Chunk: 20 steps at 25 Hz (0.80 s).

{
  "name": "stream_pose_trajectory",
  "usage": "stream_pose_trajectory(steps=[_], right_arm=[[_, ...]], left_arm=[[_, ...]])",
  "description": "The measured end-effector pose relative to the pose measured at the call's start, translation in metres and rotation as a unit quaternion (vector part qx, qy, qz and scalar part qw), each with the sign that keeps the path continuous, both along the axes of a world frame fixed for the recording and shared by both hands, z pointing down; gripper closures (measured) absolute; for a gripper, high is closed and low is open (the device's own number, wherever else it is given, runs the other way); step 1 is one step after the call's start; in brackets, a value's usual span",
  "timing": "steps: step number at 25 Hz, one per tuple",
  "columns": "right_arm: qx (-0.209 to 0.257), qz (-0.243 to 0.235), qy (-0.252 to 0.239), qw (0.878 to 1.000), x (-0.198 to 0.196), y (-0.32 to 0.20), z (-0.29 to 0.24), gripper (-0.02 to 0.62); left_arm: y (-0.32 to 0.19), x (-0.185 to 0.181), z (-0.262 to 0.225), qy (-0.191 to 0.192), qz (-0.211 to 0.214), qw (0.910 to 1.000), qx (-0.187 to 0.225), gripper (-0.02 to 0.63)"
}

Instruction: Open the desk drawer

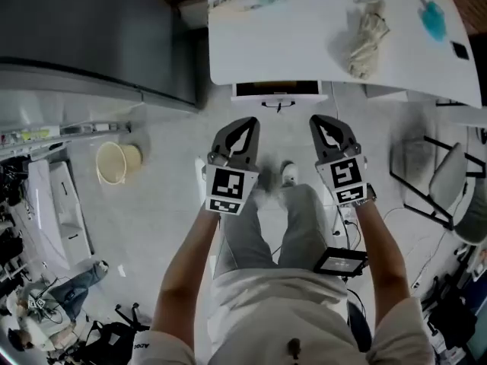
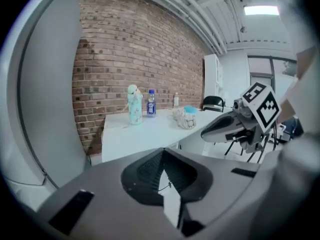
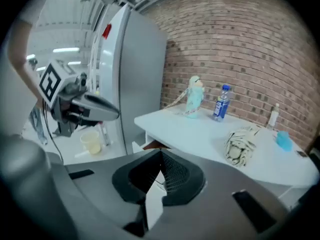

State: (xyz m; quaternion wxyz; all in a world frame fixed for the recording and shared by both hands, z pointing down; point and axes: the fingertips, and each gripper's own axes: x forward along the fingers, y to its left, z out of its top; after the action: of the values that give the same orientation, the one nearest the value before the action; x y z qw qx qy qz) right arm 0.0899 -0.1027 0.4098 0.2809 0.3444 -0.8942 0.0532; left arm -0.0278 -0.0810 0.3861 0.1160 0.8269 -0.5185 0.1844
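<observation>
The white desk [image 1: 304, 52] fills the top of the head view. Its drawer [image 1: 278, 91] shows under the front edge as a dark strip with a white front lip and a small handle. My left gripper [image 1: 247, 122] and right gripper [image 1: 320, 121] hang side by side above the floor, short of the drawer, tips pointing at it. Both are shut with nothing between the jaws. In the left gripper view the shut jaws [image 2: 163, 152] face the desk [image 2: 145, 131], with the right gripper [image 2: 212, 130] alongside. In the right gripper view the jaws [image 3: 159, 155] face the drawer's opening [image 3: 151, 145].
On the desk lie a crumpled cloth [image 1: 367, 35], a teal bottle [image 3: 194, 97] and a water bottle [image 3: 220, 103]. A beige bucket [image 1: 116, 162] stands on the floor at left, beside a grey cabinet [image 1: 91, 29]. A chair [image 1: 445, 185] stands at right. The person's legs and shoes [image 1: 288, 175] are below the grippers.
</observation>
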Motion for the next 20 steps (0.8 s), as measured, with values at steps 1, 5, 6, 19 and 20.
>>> stream_pose_trajectory(steps=[1,5,6,19,20], right_arm=[[-0.01,0.013,-0.032,0.999,0.005,0.003,-0.023,0.569],[-0.022,0.045,-0.138,0.989,0.023,0.012,-0.116,0.569],[-0.016,0.047,-0.15,0.987,0.025,0.016,-0.137,0.569],[0.018,0.024,-0.306,0.952,0.036,0.068,-0.357,0.569],[0.018,0.018,-0.311,0.95,0.033,0.069,-0.367,0.569]], left_arm=[[0.007,-0.001,-0.019,0.008,-0.001,1.0,0.005,0.598],[0.027,-0.015,-0.101,0.062,-0.035,0.9971,0.025,0.598],[0.032,-0.023,-0.122,0.083,-0.053,0.9948,0.027,0.598],[0.086,-0.055,-0.332,0.12,-0.133,0.9728,0.147,0.598],[0.089,-0.055,-0.342,0.112,-0.136,0.9722,0.155,0.598]])
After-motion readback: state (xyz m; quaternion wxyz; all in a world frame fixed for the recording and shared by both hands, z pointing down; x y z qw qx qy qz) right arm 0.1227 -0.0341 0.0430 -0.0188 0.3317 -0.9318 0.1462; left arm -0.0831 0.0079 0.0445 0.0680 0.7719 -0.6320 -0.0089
